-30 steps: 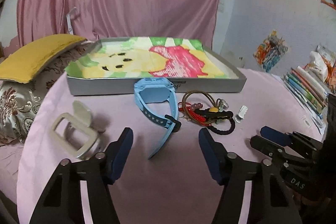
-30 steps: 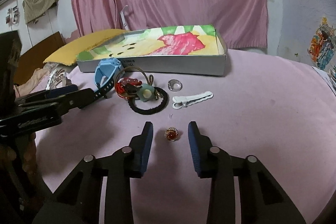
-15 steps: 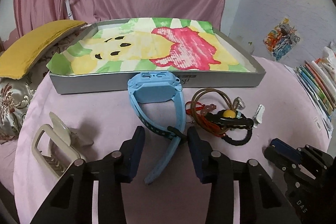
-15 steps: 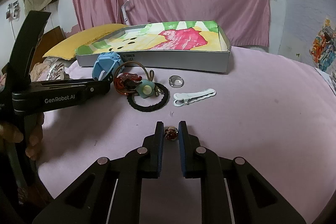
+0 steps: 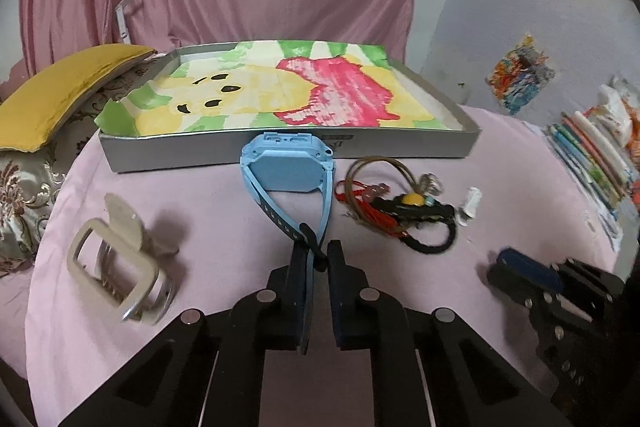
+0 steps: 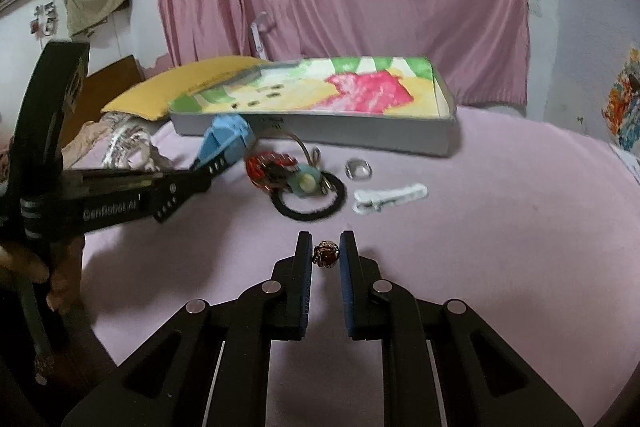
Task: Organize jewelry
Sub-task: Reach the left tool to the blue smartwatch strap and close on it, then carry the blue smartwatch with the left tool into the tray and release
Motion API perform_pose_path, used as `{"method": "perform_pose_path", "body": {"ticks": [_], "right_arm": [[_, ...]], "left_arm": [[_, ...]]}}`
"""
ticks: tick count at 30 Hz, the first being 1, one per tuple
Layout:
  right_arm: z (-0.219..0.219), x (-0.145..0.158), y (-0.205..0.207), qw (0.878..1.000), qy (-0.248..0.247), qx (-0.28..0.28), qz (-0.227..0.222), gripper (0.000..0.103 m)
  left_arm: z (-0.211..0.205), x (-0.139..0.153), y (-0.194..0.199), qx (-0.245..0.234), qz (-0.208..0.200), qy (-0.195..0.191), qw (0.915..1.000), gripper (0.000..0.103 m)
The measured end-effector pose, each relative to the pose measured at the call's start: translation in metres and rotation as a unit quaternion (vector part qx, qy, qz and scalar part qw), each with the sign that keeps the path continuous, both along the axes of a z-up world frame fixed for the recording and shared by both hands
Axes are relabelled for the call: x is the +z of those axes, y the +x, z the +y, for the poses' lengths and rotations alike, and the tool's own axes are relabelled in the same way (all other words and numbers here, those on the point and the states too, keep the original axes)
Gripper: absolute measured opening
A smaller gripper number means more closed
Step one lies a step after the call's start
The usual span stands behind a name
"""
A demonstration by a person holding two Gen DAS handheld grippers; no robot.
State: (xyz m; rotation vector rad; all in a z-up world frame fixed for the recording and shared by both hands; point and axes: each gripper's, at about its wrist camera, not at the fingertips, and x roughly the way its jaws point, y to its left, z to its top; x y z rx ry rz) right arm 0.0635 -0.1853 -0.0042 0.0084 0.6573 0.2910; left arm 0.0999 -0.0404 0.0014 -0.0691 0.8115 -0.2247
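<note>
left gripper (image 5: 316,259): nearly closed, blue watch (image 5: 289,169) strap pinched between pads, watch body on pink cloth before tray | right gripper (image 6: 326,253): narrowly parted, red-stone ring (image 6: 326,255) clamped | grey tray (image 5: 400,147): only a painted paper lining seen

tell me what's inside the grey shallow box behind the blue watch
The grey shallow box holds a sheet painted with a yellow bear and a pink figure, which covers its floor. No jewelry shows on the sheet. Anything beneath it is hidden. The blue watch stands outside, at the front wall.
</note>
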Motion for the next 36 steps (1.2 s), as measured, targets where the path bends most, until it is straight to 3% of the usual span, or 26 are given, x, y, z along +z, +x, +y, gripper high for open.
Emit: {"method": "perform_pose_path", "body": {"ticks": [5, 12, 28, 36], "right_arm": [[0.005, 0.014, -0.001, 1.0, 0.006, 0.012, -0.023, 0.012], [0.013, 0.031, 0.002, 0.998, 0.011, 0.028, -0.063, 0.012], [0.018, 0.036, 0.016, 0.995, 0.027, 0.036, -0.085, 0.012], [0.028, 0.06, 0.039, 0.986, 0.047, 0.037, -0.158, 0.012]], "left_arm": [[0.006, 0.011, -0.019, -0.015, -0.038, -0.024, 0.9989, 0.009], [0.004, 0.037, -0.031, -0.011, -0.11, -0.005, 0.9938, 0.009], [0.006, 0.047, -0.029, -0.01, -0.142, -0.002, 0.9898, 0.009], [0.011, 0.071, -0.019, 0.005, -0.207, 0.003, 0.9784, 0.009]]}}
